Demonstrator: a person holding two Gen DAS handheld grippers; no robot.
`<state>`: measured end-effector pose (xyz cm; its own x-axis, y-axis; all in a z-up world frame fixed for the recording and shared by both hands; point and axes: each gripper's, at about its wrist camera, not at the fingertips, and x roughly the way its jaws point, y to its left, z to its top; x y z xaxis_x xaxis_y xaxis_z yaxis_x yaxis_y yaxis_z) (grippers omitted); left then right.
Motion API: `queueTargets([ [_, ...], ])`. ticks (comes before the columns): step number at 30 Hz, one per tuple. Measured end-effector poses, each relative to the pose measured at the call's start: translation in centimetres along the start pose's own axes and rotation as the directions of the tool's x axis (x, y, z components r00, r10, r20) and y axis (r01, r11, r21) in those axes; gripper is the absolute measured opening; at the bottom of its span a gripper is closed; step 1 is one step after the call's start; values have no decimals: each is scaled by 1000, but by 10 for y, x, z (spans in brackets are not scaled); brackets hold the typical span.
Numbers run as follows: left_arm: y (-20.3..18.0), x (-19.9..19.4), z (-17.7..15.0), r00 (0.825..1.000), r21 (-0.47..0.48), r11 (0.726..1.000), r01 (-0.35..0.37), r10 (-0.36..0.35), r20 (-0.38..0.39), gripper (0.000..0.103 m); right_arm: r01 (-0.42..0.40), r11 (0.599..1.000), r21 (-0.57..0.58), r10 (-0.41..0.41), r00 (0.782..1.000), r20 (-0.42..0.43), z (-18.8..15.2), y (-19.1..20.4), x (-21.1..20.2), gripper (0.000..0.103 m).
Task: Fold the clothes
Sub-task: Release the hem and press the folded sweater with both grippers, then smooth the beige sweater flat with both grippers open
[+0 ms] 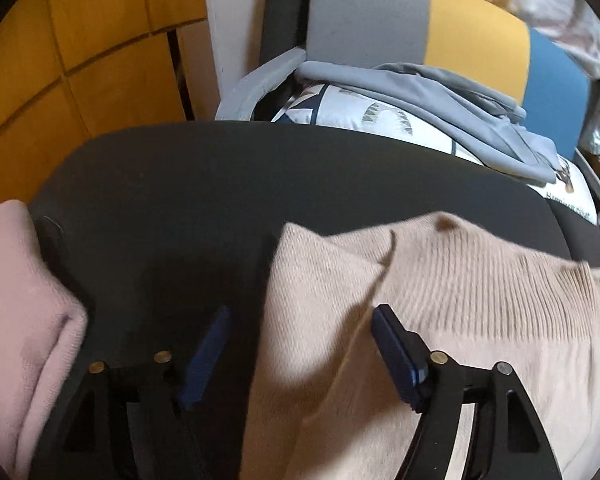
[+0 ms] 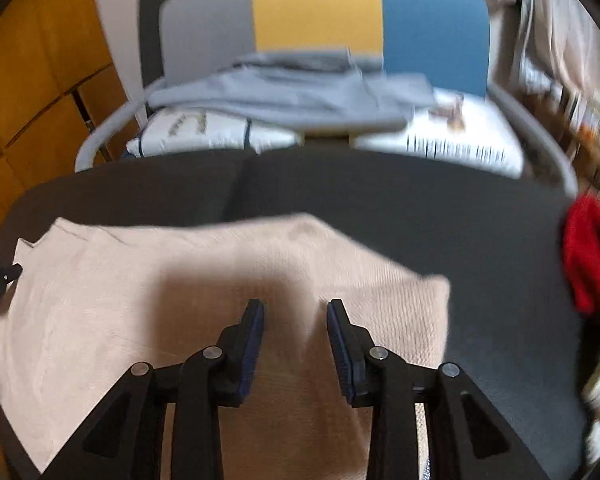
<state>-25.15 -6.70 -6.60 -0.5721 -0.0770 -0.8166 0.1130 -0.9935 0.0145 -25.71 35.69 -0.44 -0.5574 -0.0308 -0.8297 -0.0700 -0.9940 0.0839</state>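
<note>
Dark worktop before a tricolour chair: a pink garment at its left edge, the folded beige sweater near its front. Left hand-held gripper gapes empty; right hand-held gripper hovers parted above. Loose ribbed collar could spring the fold open.

Both views ride on hand-held tongs and look steeply down and forward along their fingers, close over the dark desk. The left wrist view sits over the beige sweater's left edge; the right wrist view sits over its right part. They share the sweater, the desk's far edge, and the grey, yellow and blue chair with grey clothing beyond.
</note>
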Motion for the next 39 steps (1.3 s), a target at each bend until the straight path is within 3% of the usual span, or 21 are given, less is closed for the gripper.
queueTargets([
  [2,-6,7,1,1000,22,1000,-17,17,-21,82,-6,1000,2,6,1000,9,0,-4,6,35],
  [4,-14,7,-4,1000,45,999,-22,21,8,82,-34,999,-4,34,999,1,0,-5,9,34],
  [5,-16,7,-5,1000,53,999,-8,7,17,82,-51,999,4,51,999,-3,1,-7,9,25],
  [7,-22,5,-7,999,71,997,18,-21,35,62,-81,997,-10,81,997,-9,2,-5,5,7],
  [8,-24,4,-9,998,81,996,29,-33,45,42,-89,996,-26,88,996,-10,2,-3,2,7],
  [9,-27,1,-11,998,99,995,24,-30,60,29,-93,995,-43,92,996,-10,3,-2,-1,6],
  [11,-34,-2,-9,995,120,992,-31,19,99,9,-40,996,-80,43,999,34,7,4,-9,5],
  [14,-21,-13,-9,989,21,1000,-5,2,145,9,21,1000,-8,-19,989,146,12,-4,-26,5],
  [16,-13,-8,-10,991,-31,999,-23,27,129,9,50,999,14,-51,987,153,11,-8,-21,5],
  [20,-10,4,-14,992,-62,996,-66,72,104,15,85,996,23,-87,993,80,3,-13,10,6],
  [21,-11,3,-15,991,-58,995,-75,81,104,16,73,997,33,-75,994,85,2,-16,8,9],
  [23,-12,1,-14,992,-42,996,-83,86,92,18,50,997,52,-55,994,95,2,-22,5,25],
  [25,-10,-9,-15,992,-56,995,-85,90,86,21,117,989,94,-127,986,111,0,-27,-10,25],
  [26,-9,-21,-18,990,-77,994,-74,82,118,21,151,980,132,-170,974,148,-3,-28,-28,26],
  [27,-8,-34,-22,986,-98,993,-61,76,150,22,134,978,162,-165,967,196,-8,-26,-45,26],
  [29,-14,-54,-28,979,-105,994,-40,60,196,32,6,987,160,-52,957,285,-17,-16,-71,28],
  [32,-43,-61,-39,977,-3,1000,-28,28,213,37,-167,985,36,154,958,242,-24,21,-73,28],
  [34,-65,-55,-47,978,96,993,-64,43,206,37,-172,983,-72,182,968,173,-29,52,-61,28],
  [35,-74,-48,-50,977,147,984,-102,71,201,37,-171,978,-123,188,972,139,-32,67,-54,28],
  [37,-75,-33,-55,964,180,961,-211,174,203,41,-79,978,-193,102,989,111,-35,81,-39,28],
  [39,-65,-28,-54,956,174,956,-236,196,218,60,-13,975,-221,36,994,101,-38,83,-25,27],
])
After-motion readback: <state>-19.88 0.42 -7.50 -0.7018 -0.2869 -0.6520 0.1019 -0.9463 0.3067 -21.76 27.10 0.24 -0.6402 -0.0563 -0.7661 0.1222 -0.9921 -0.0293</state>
